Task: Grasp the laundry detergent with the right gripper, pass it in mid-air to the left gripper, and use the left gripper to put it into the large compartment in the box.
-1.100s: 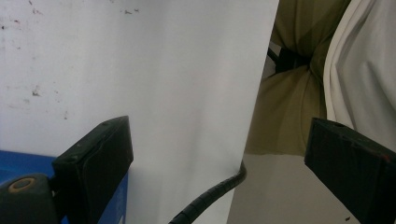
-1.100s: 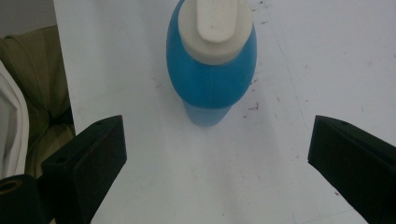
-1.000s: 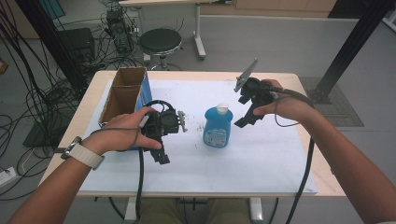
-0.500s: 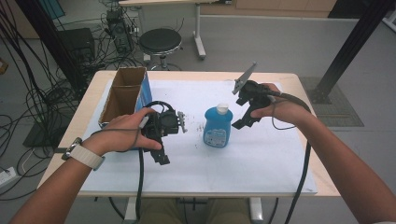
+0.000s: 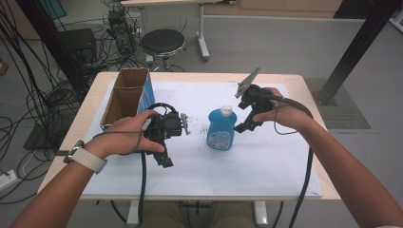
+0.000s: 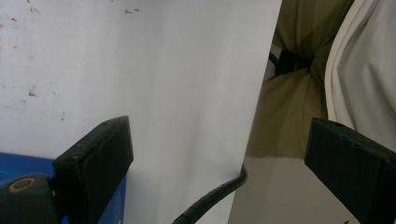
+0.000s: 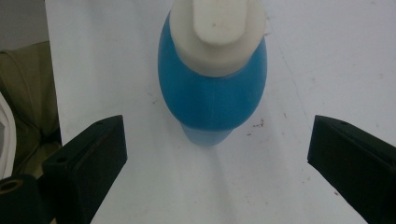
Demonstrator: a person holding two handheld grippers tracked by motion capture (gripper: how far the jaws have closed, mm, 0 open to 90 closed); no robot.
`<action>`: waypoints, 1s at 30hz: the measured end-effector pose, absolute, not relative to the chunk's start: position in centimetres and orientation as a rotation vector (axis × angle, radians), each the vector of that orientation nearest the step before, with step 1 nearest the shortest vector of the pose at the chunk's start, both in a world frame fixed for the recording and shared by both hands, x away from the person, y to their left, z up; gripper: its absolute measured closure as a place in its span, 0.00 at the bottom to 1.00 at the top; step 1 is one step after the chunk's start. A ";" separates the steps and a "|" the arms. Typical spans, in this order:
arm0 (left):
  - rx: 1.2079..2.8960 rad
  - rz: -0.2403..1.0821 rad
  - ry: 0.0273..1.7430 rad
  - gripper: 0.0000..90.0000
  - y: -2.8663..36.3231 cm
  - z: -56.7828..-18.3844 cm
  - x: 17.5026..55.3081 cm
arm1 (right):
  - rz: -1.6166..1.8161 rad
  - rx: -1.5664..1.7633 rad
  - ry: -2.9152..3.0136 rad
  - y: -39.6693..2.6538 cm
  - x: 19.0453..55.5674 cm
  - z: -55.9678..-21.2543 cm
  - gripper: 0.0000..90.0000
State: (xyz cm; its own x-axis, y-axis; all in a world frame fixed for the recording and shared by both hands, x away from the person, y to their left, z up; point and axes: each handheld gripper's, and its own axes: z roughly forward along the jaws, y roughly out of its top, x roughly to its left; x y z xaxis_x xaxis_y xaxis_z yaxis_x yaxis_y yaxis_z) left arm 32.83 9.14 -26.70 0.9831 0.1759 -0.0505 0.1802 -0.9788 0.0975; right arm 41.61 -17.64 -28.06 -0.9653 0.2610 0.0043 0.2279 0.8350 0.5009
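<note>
A blue bottle (image 5: 221, 128) with a white cap stands upright on the white sheet near the table's middle. In the right gripper view the blue bottle (image 7: 212, 88) is seen from above, just ahead of the wide-apart jaws. My right gripper (image 5: 248, 119) hovers open to the right of the bottle, not touching it. To the bottle's left my left gripper (image 5: 164, 154) is open and empty, its jaws pointing toward the table's near edge. The left gripper view looks along the open jaws at the white sheet (image 6: 154, 79) and the person's clothing beyond its edge.
An open cardboard box (image 5: 124, 97) with a blue side lies at the table's left, close behind the left hand. The white sheet (image 5: 266, 161) covers most of the wooden table (image 5: 313, 95). A stool (image 5: 163, 42) and cables sit on the floor beyond.
The right gripper has edged a little left and down toward the bottle. The left gripper and the bottle have stayed put.
</note>
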 end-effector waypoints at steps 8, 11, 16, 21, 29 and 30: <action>3.017 -0.061 0.284 0.09 9.2 -26.8 32.8 | 0.820 0.404 2.940 -17.7 41.6 -28.7 0.05; 3.019 -0.064 0.282 0.09 9.2 -26.9 32.8 | 0.831 0.407 2.933 -17.8 41.7 -28.8 0.06; 3.019 -0.064 0.283 0.09 9.3 -26.9 32.8 | 0.849 0.412 2.925 -17.8 41.7 -29.1 0.06; 3.012 -0.063 0.288 0.09 9.2 -27.0 32.8 | 0.863 0.413 2.920 -17.8 41.6 -29.5 0.06; 3.014 -0.064 0.283 0.09 9.3 -27.0 32.9 | 0.882 0.406 2.906 -17.8 41.6 -29.8 0.06; 3.014 -0.063 0.284 0.09 9.3 -27.0 32.9 | 0.884 0.404 2.910 -17.8 41.6 -29.9 0.06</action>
State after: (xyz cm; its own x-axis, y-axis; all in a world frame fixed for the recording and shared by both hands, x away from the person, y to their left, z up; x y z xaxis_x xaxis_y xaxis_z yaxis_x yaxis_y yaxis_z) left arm 32.86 9.29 -27.03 0.9816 0.1837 -0.0521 0.1884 -0.9760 0.1094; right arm 41.62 -17.77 -29.85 -0.9627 0.2705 0.0063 0.2283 0.7998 0.5552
